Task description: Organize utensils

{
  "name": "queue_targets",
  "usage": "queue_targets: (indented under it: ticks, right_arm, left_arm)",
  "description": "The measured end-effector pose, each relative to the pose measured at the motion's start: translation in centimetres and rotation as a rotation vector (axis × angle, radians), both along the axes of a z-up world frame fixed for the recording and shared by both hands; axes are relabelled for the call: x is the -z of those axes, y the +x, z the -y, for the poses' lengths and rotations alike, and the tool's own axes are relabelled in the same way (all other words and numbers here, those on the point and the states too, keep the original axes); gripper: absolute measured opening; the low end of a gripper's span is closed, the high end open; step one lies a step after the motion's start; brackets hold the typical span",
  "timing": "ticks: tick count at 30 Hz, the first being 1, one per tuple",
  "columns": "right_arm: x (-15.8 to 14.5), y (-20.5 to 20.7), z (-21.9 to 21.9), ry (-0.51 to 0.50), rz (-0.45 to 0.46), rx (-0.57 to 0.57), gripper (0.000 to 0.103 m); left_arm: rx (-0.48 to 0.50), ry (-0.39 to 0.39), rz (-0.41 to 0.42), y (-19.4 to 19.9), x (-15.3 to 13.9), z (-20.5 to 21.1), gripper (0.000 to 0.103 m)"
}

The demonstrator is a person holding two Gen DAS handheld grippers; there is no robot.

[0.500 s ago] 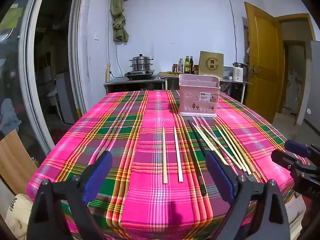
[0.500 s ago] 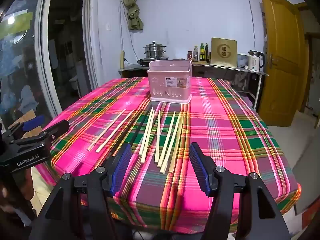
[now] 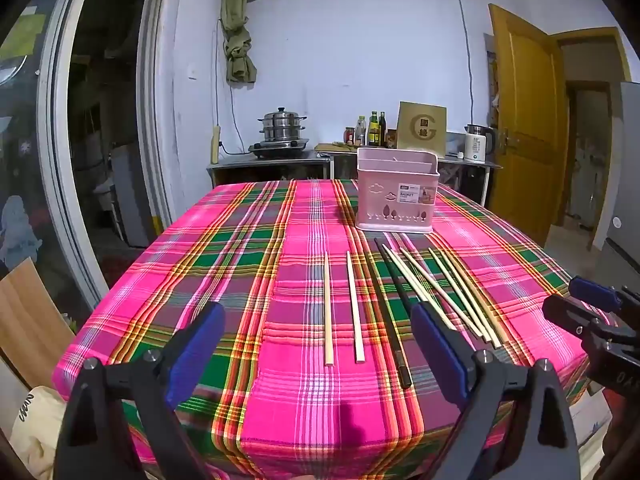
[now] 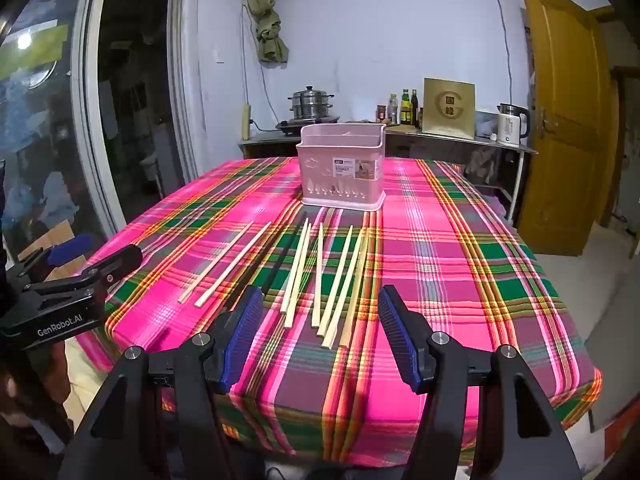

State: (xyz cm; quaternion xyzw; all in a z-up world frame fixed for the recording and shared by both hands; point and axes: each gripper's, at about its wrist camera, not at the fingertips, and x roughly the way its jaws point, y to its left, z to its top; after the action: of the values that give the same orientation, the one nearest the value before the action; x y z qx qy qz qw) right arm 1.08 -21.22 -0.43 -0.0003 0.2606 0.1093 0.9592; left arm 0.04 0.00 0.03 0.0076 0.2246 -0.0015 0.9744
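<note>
Left wrist view: the pale wooden chopsticks (image 3: 440,288) are seen lying flat on the desk (image 3: 224,264), which is covered by a pink, green and yellow plaid cloth. Two of them (image 3: 342,308) are laid side by side and a little apart from the rest, on the near left of the pink plastic utensil basket (image 3: 395,190). A long black chopstick (image 3: 390,308) is laid just beside them, and the remaining pale ones are fanned out directly in front of the basket. The basket is stood upright toward the far side of the desk, and nothing can be seen sticking out of its top.

The left claw (image 3: 316,356) is held wide open on the near side of the basket, above the desk edge, with nothing between its blue pads (image 3: 196,344). In the right wrist view the right claw (image 4: 320,336) is likewise spread apart and empty, poised just short of the near ends of the fanned chopsticks (image 4: 320,272), with the basket (image 4: 342,168) beyond them.

The task is judged to be at its very start: no utensil has been gathered, every chopstick is left on the cloth, and all remain to be lifted and dropped into the basket.
</note>
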Motion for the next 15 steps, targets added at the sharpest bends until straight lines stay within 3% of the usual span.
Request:
queue_targets:
  ticks: [15]
  right_arm:
    - [-0.20, -0.19, -0.10, 0.002, 0.004, 0.000, 0.061]
  left_arm:
    - [0.001, -0.005, 0.000, 0.00, -0.04, -0.04, 0.096]
